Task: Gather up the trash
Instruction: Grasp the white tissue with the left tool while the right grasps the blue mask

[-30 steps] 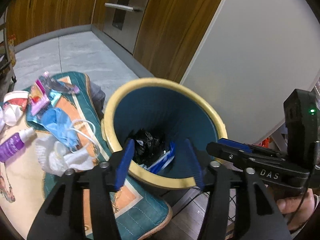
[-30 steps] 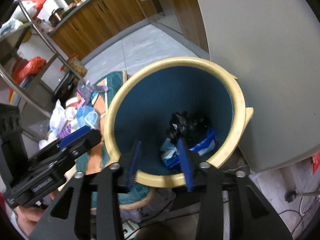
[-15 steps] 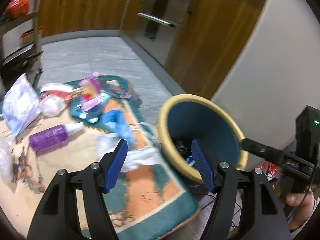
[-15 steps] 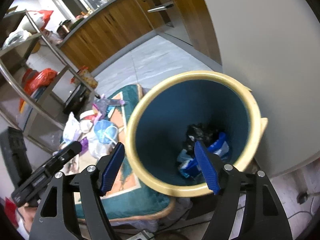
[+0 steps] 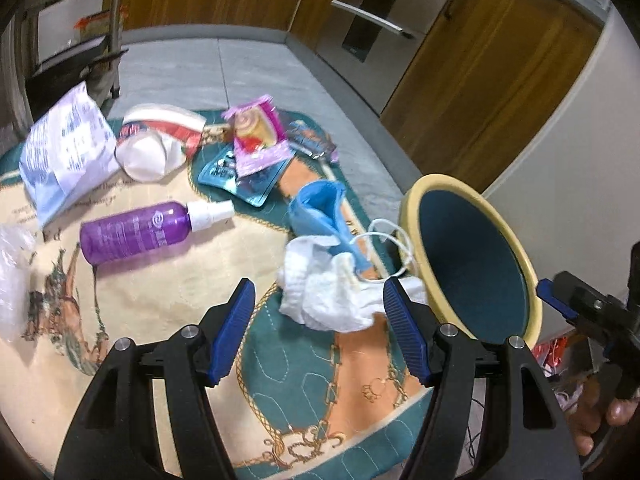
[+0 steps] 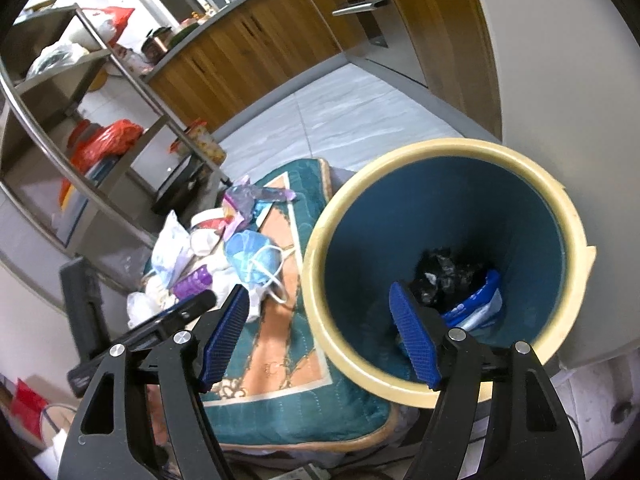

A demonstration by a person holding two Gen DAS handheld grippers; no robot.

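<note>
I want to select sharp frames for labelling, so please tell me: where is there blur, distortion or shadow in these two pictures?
Left wrist view: the white tissue and purple bottle look slightly smeared by motion; fisheye bends the cabinets; corners are dark. Right wrist view: sharper; the bin is shadowed inside, yet the black bag and blue packet remain visible; the shelf rails curve strongly.

The left wrist view looks down and forward over the rug (image 5: 320, 380) from close above, facing the kitchen cabinets (image 5: 480, 72), with the bin (image 5: 472, 256) at its right edge. The right wrist view sits nearer the bin (image 6: 444, 264), peering into its mouth. Both views share bin, rug and the litter between them.
</note>
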